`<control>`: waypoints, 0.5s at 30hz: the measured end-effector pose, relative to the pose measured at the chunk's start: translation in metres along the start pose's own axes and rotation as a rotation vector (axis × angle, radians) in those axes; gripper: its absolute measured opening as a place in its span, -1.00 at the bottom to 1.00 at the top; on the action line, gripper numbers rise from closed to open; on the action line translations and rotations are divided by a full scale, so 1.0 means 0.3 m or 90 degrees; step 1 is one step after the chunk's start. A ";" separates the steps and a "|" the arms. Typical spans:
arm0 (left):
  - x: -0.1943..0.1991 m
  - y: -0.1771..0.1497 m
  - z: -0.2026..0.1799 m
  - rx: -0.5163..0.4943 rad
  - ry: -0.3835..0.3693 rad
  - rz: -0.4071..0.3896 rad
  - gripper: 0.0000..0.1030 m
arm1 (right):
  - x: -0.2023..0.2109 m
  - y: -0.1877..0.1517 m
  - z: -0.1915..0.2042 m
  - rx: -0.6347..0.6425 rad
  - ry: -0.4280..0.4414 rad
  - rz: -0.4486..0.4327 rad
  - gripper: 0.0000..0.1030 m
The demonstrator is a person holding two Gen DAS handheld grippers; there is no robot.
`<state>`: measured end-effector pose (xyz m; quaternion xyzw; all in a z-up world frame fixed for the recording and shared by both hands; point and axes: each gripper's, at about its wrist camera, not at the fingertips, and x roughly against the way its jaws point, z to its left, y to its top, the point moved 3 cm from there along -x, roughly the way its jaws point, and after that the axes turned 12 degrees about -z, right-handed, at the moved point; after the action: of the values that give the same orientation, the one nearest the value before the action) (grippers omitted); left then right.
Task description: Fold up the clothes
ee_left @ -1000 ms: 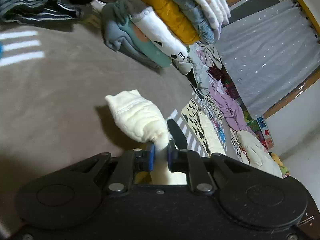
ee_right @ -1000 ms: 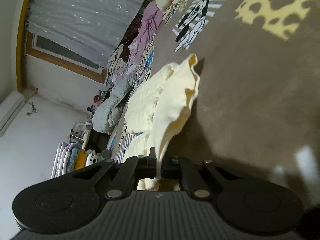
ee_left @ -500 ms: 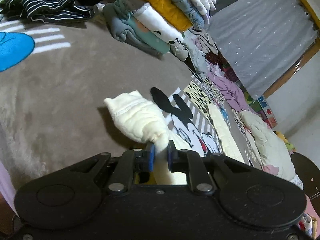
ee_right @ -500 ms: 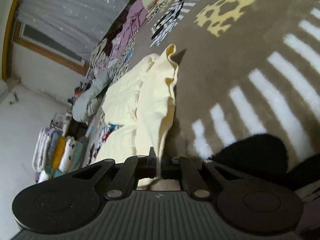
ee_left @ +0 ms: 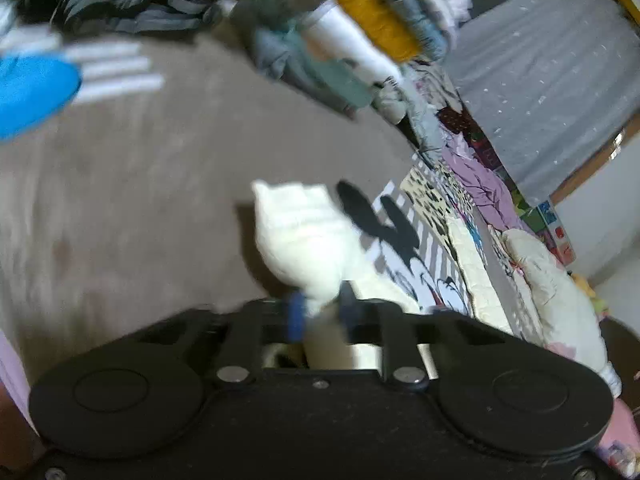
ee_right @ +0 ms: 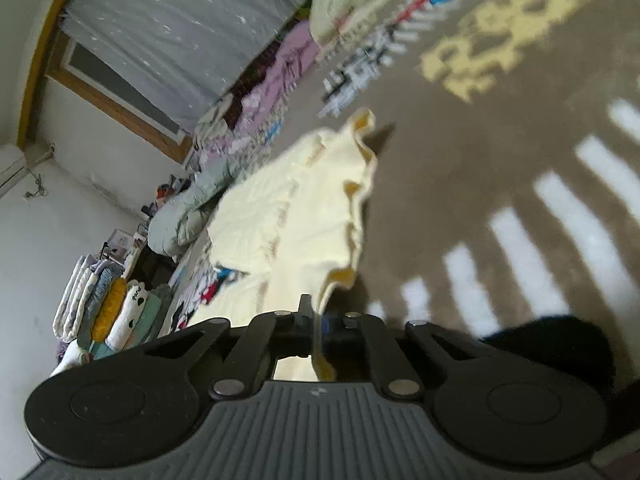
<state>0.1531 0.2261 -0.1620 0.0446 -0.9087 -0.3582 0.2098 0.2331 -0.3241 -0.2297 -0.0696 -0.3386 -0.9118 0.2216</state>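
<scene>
A pale yellow quilted garment (ee_right: 292, 208) lies spread on the brown printed blanket (ee_right: 460, 184), its frilled hem (ee_right: 360, 184) lifted at the right. My right gripper (ee_right: 318, 320) is shut on that frilled edge. In the left wrist view the same garment's cuffed end (ee_left: 300, 236) sticks up from my left gripper (ee_left: 320, 312), which is shut on it between blue-padded fingers (ee_left: 297, 316). Both views are motion-blurred.
A stack of folded clothes (ee_left: 372, 20) stands at the far edge, also visible as folded clothes (ee_right: 108, 312) at the lower left. Loose purple garments (ee_left: 480, 184) and a cream padded garment (ee_left: 560, 300) lie along the blanket by the grey curtain (ee_left: 552, 64). Dark striped clothing (ee_left: 112, 4) lies top left.
Both grippers swung while holding the garment; the left view turned slightly toward the clothes stack, and the garment now spreads wider in the right view.
</scene>
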 end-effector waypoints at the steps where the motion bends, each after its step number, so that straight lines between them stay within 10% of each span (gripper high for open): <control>1: 0.022 0.018 -0.015 -0.005 -0.015 -0.024 -0.76 | 0.009 0.005 0.015 0.016 -0.002 -0.004 -0.89; 6: -0.013 -0.007 0.056 -0.036 0.089 -0.005 -0.51 | 0.005 -0.001 -0.026 0.021 -0.045 0.028 -0.97; 15: 0.070 0.089 0.072 -0.014 0.122 -0.082 -0.16 | 0.080 0.022 0.059 0.163 -0.065 -0.030 -0.64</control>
<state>0.1269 0.2545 -0.1510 0.1343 -0.8757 -0.3752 0.2727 0.2141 -0.3258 -0.2058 -0.0787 -0.4643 -0.8615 0.1896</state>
